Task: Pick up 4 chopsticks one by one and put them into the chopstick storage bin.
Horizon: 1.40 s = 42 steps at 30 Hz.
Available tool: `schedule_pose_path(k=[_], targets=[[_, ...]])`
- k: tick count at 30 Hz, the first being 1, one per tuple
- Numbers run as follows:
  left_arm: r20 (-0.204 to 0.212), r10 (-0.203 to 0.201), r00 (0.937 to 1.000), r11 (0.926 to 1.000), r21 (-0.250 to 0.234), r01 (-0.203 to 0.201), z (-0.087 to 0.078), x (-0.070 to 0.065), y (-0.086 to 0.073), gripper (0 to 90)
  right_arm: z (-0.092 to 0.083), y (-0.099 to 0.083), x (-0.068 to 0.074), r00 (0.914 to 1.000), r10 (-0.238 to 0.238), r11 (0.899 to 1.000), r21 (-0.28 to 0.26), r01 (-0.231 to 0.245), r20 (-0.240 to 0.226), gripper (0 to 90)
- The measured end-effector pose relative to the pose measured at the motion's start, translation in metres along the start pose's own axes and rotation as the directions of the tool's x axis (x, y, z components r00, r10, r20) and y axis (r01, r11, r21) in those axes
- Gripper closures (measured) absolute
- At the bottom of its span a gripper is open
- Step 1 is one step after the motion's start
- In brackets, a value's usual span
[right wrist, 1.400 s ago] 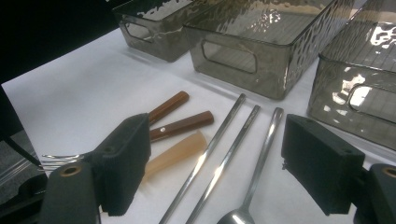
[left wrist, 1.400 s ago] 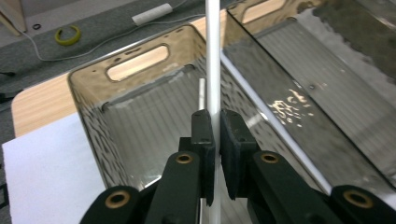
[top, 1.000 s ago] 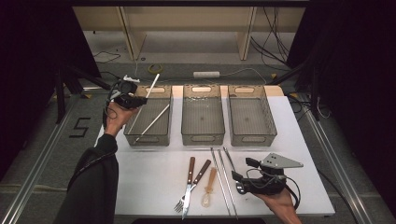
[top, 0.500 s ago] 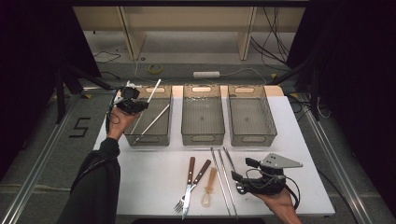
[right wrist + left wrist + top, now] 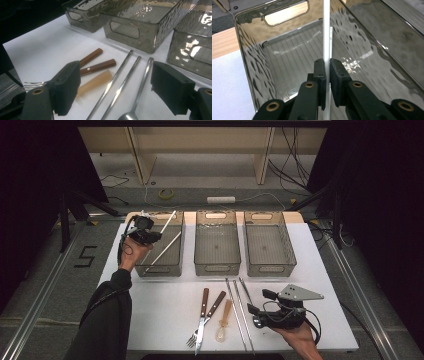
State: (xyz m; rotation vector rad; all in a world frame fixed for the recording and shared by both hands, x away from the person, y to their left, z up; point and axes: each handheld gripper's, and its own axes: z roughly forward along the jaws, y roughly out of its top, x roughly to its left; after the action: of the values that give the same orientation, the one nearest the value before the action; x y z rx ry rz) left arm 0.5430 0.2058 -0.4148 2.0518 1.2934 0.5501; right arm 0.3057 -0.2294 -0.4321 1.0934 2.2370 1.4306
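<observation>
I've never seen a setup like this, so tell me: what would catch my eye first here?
Probably the three smoky see-through bins in a row at the table's far side, with the left gripper holding a white chopstick over the leftmost bin, jaws shut on it; a second chopstick already leans inside. Nearer, cutlery lies side by side: a fork, a knife and metal chopsticks, with the right gripper open beside them.

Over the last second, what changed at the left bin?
The left tongs, clamped on a white chopstick, sank toward the left bin. A second chopstick in that bin, the right tongs and the cutlery stayed put.
</observation>
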Motion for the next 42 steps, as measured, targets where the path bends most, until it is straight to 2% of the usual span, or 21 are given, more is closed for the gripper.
schedule_pose_path(k=[4, 8, 10, 12, 16, 20, 23, 25, 28, 30, 32, 34, 36, 38, 40, 42], targets=[[0.022, -0.004, 0.9997, 1.0000, -0.005, 0.004, -0.002, 0.000, 0.000, 75.0, 0.000, 0.000, 0.000, 1.0000, 0.001, 1.000, 0.002, -0.001, -0.002, 25.1], [0.058, -0.020, 0.9981, 0.9998, 0.007, 0.019, -0.009, -0.001, 0.001, 61.6, 0.000, 0.000, 0.000, 1.0000, 0.001, 1.000, 0.005, -0.001, -0.001, 25.1], [0.081, -0.035, 0.9961, 0.9992, 0.020, 0.034, -0.014, -0.004, 0.001, 55.6, 0.001, 0.000, 0.000, 1.0000, 0.002, 1.000, 0.010, -0.002, 0.000, 25.1], [0.086, -0.024, 0.9960, 0.9994, 0.028, 0.022, -0.019, -0.009, -0.001, 49.5, 0.002, 0.000, 0.001, 1.0000, -0.002, 1.000, 0.019, 0.002, 0.002, 25.2], [0.123, -0.051, 0.9911, 0.9987, 0.009, 0.051, -0.034, -0.016, -0.009, 41.9, 0.003, 0.000, 0.002, 0.9998, -0.015, 0.999, 0.039, 0.015, 0.013, 26.9], [0.151, -0.052, 0.9872, 0.9986, -0.004, 0.053, -0.048, -0.026, -0.020, 37.2, 0.007, 0.001, 0.006, 0.9987, -0.039, 0.995, 0.098, 0.035, 0.033, 31.5], [0.183, -0.060, 0.9813, 0.9975, -0.025, 0.066, -0.059, -0.033, -0.031, 34.3, 0.013, 0.003, 0.009, 0.9988, -0.039, 0.986, 0.165, 0.034, 0.030, 35.8], [0.194, -0.052, 0.9797, 0.9980, -0.026, 0.058, -0.066, -0.039, -0.035, 33.1, 0.017, 0.005, 0.011, 0.9987, -0.046, 0.977, 0.210, 0.040, 0.022, 38.3], [0.215, -0.029, 0.9762, 0.9978, -0.052, 0.041, -0.078, -0.048, -0.042, 31.1, 0.023, 0.009, 0.014, 0.9976, -0.059, 0.955, 0.291, 0.046, 0.036, 40.9], [0.217, -0.020, 0.9760, 0.9965, -0.075, 0.037, -0.085, -0.053, -0.048, 29.1, 0.027, 0.011, 0.015, 0.9969, -0.066, 0.942, 0.331, 0.048, 0.044, 42.0], [0.251, -0.031, 0.9674, 0.9939, -0.095, 0.056, -0.091, -0.057, -0.055, 27.8, 0.031, 0.014, 0.015, 0.9967, -0.069, 0.933, 0.357, 0.049, 0.044, 43.6], [0.269, -0.027, 0.9629, 0.9924, -0.109, 0.058, -0.097, -0.062, -0.062, 26.6, 0.036, 0.017, 0.015, 0.9957, -0.083, 0.914, 0.400, 0.060, 0.041, 44.4], [0.274, -0.018, 0.9616, 0.9907, -0.125, 0.054, -0.101, -0.068, -0.070, 25.3, 0.041, 0.020, 0.017, 0.9937, -0.102, 0.896, 0.439, 0.071, 0.047, 46.4], [0.279, -0.009, 0.9604, 0.9906, -0.128, 0.046, -0.104, -0.073, -0.077, 24.4, 0.047, 0.022, 0.019, 0.9942, -0.100, 0.876, 0.478, 0.068, 0.041, 48.0], [0.288, -0.016, 0.9575, 0.9889, -0.137, 0.057, -0.106, -0.076, -0.085, 24.2, 0.052, 0.023, 0.019, 0.9925, -0.115, 0.854, 0.515, 0.077, 0.042, 50.5], [0.293, -0.018, 0.9560, 0.9878, -0.143, 0.062, -0.108, -0.080, -0.094, 23.9, 0.058, 0.024, 0.020, 0.9906, -0.127, 0.838, 0.540, 0.079, 0.052, 53.2]])
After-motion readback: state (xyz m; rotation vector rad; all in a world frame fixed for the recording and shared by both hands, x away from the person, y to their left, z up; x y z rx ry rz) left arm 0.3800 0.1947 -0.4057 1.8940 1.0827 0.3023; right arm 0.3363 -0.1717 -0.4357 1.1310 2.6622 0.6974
